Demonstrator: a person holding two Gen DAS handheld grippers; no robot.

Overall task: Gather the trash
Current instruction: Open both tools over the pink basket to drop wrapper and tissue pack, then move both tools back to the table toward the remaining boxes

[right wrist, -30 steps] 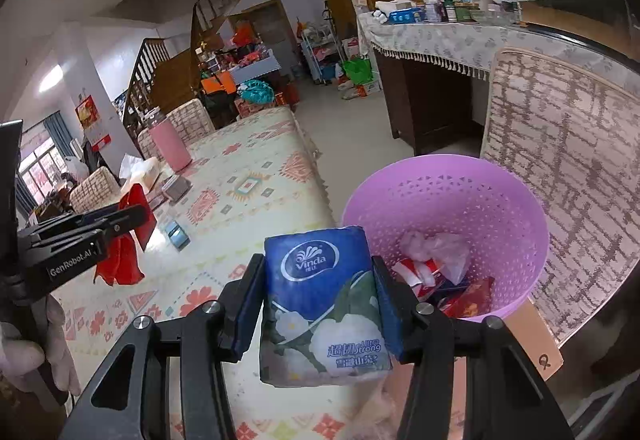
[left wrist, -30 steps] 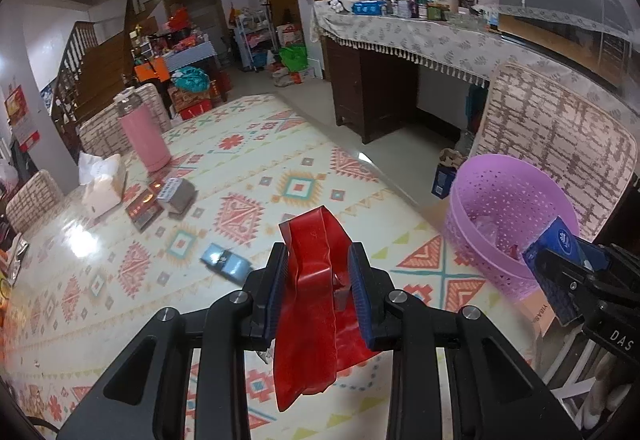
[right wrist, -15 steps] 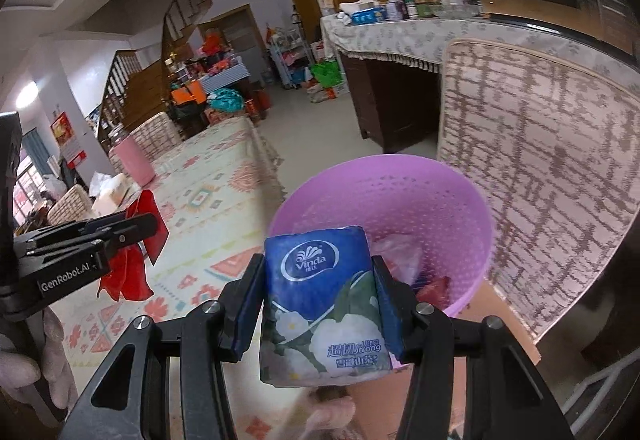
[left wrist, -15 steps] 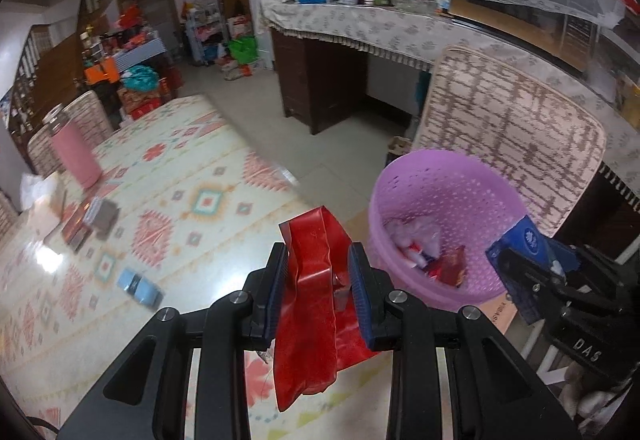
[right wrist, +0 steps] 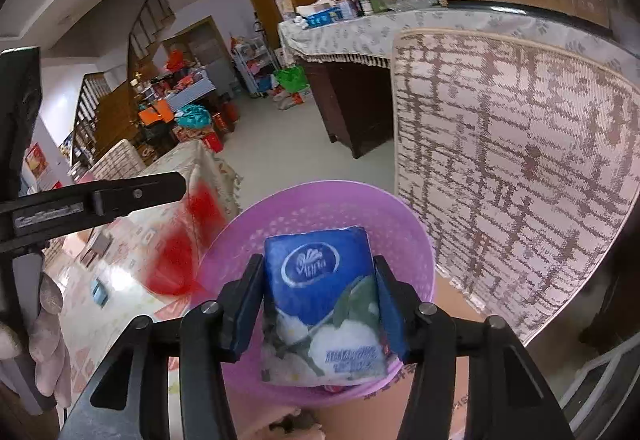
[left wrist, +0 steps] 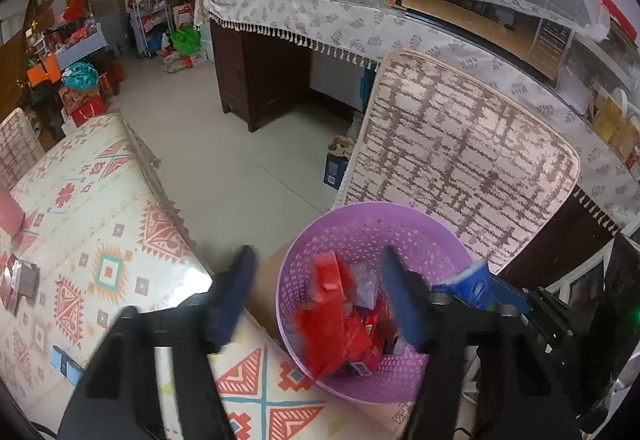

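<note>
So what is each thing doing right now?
Left tool: open, blurred, over the basket.
Red wrapper: let go, at the basket's mouth.
Right tool: shut on the tissue pack, over the basket.
Basket: upright, with trash inside.

You see a perforated purple plastic basket (left wrist: pixel 404 240), a glossy film tissue pack (right wrist: pixel 324 304), shiny red wrapper (left wrist: pixel 332 324), and a woven chair cover (left wrist: pixel 460 159).
</note>
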